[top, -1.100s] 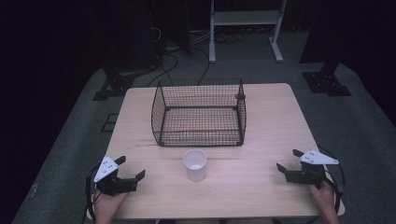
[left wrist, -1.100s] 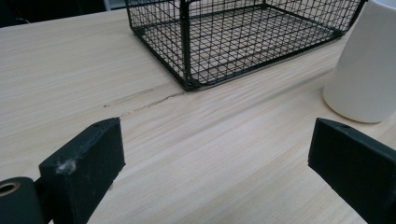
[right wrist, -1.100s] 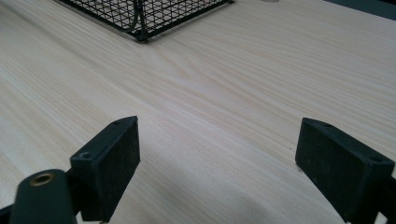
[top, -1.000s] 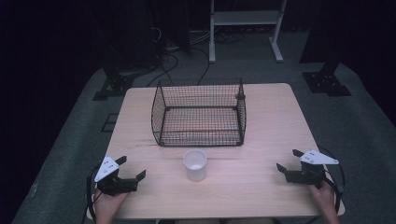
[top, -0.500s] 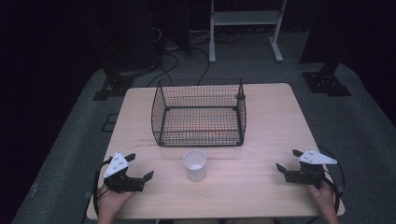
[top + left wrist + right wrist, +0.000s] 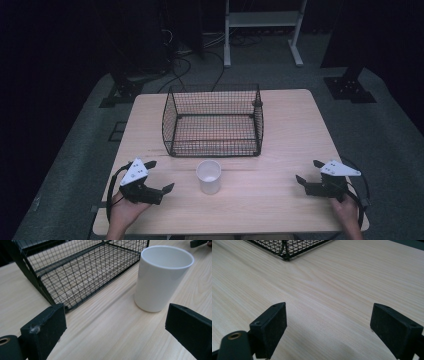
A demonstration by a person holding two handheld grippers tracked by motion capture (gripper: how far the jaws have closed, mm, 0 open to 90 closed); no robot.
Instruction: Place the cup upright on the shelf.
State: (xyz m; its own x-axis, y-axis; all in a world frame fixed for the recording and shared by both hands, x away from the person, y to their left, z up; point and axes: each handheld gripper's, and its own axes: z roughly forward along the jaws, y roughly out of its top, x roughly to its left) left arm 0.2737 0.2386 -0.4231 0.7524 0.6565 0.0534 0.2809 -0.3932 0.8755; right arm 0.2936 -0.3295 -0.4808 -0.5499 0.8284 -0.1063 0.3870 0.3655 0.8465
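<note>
Standing upright on the pale wooden table [image 6: 280,150], the white cup [image 6: 208,176] sits just in front of the black wire basket [image 6: 213,120], nothing between it and the left hand-held gripper [image 6: 159,176], whose jaws gape wide. The right hand-held gripper [image 6: 308,171] rests well apart, also spread. Dark floor and cables lie behind; no writing is readable.

A plain white cup [image 6: 208,176] stands upright on the light wooden table [image 6: 280,200], mouth open to the top — smooth, slightly tapered toward its base, with nothing visible inside. It sits near the table's front middle, just in front of the black wire basket [image 6: 213,120] but apart from it, its base flat on the wood and its thin rim unbroken.
</note>
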